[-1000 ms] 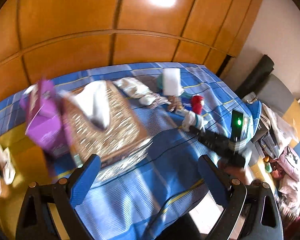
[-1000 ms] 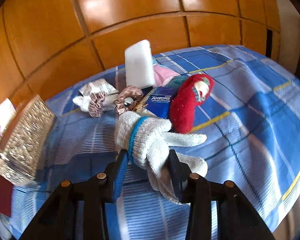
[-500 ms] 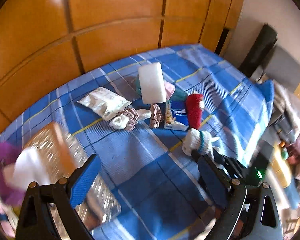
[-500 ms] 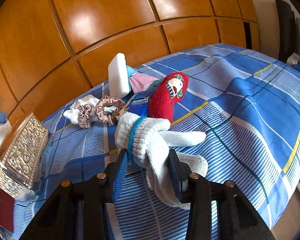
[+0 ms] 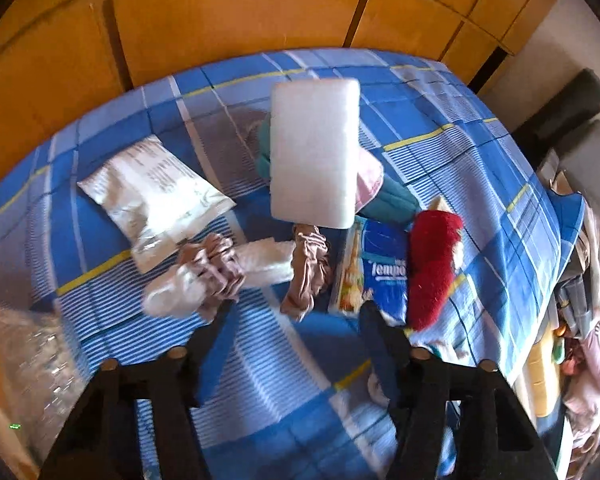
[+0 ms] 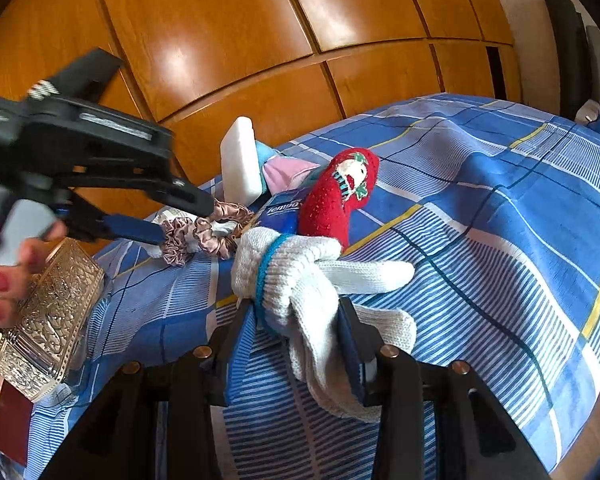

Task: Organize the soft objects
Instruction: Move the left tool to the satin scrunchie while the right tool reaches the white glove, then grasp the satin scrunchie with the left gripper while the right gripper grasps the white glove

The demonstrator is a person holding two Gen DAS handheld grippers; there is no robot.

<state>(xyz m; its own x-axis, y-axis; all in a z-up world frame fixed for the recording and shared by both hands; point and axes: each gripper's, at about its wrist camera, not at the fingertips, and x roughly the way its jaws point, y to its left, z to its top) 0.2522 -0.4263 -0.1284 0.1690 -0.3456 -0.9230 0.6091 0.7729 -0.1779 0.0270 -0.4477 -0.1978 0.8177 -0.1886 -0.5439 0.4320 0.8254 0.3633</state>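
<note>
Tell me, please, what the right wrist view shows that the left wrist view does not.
Only the right wrist view shows the white glove clamped in the right gripper, plus the silver box. Only the left wrist view shows the white packet. Both show the red sock, white sponge, scrunchies and open left gripper.

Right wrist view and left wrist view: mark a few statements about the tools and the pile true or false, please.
1. The right tool is shut on the white knit glove. True.
2. The left tool holds a scrunchie. False: it is open, with nothing between its fingers.
3. The red sock lies beside the tissue pack. True.
4. The white sponge block lies flat on the blue checked bedspread. False: it leans propped on the folded cloths.
</note>
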